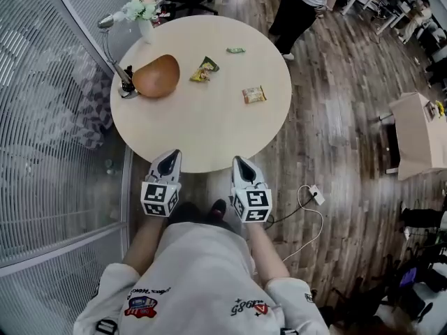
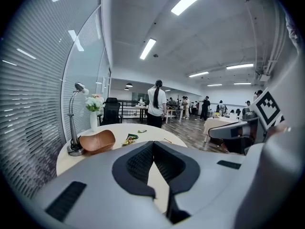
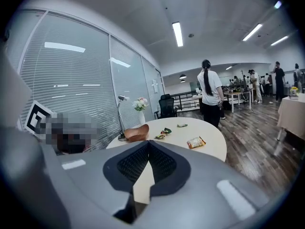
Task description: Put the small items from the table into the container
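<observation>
On the round beige table (image 1: pixel 209 124) lie three small packets: an orange snack packet (image 1: pixel 254 95) toward the right, a green and yellow packet (image 1: pixel 204 69) in the middle, and a small green one (image 1: pixel 235 50) at the far side. A brown wooden bowl (image 1: pixel 156 76) sits at the left. My left gripper (image 1: pixel 172 154) and right gripper (image 1: pixel 237 160) are both at the table's near edge, shut, with nothing in them. The bowl (image 2: pixel 96 141) and packets (image 2: pixel 129 139) show ahead in the left gripper view; the bowl (image 3: pixel 137 132) and orange packet (image 3: pixel 196 142) show in the right gripper view.
A desk lamp (image 1: pixel 115 61) and a vase of flowers (image 1: pixel 143 9) stand at the table's far left by the bowl. A glass wall with blinds (image 1: pixel 49 117) runs along the left. A person (image 1: pixel 304 2) stands beyond the table. A power strip with cable (image 1: pixel 313 195) lies on the floor at the right.
</observation>
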The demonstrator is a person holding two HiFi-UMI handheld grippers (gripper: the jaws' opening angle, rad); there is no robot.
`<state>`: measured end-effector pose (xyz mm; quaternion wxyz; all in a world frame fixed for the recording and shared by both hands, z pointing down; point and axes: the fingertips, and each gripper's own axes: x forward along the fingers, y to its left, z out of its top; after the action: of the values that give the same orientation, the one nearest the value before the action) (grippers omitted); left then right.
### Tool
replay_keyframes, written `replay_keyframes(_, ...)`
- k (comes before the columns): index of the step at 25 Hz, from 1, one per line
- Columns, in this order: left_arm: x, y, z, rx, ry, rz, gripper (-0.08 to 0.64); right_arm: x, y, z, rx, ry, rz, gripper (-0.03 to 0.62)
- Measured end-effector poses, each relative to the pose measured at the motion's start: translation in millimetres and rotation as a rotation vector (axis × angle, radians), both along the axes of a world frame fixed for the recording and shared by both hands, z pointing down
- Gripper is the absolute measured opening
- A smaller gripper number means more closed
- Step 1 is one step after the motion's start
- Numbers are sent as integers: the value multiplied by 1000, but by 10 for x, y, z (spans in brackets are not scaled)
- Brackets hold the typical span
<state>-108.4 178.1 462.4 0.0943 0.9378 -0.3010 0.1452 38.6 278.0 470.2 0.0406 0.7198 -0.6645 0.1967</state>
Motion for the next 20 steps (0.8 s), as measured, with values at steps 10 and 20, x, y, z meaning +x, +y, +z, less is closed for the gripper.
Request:
replay_keyframes(10, 744, -772, 207, -25, -7, 40, 8, 891, -968, 346, -80, 64, 30, 2)
replay_keyframes(20, 1350, -1479, 324, -64, 9, 145, 8, 1585, -1765, 725, -175, 98, 92, 21)
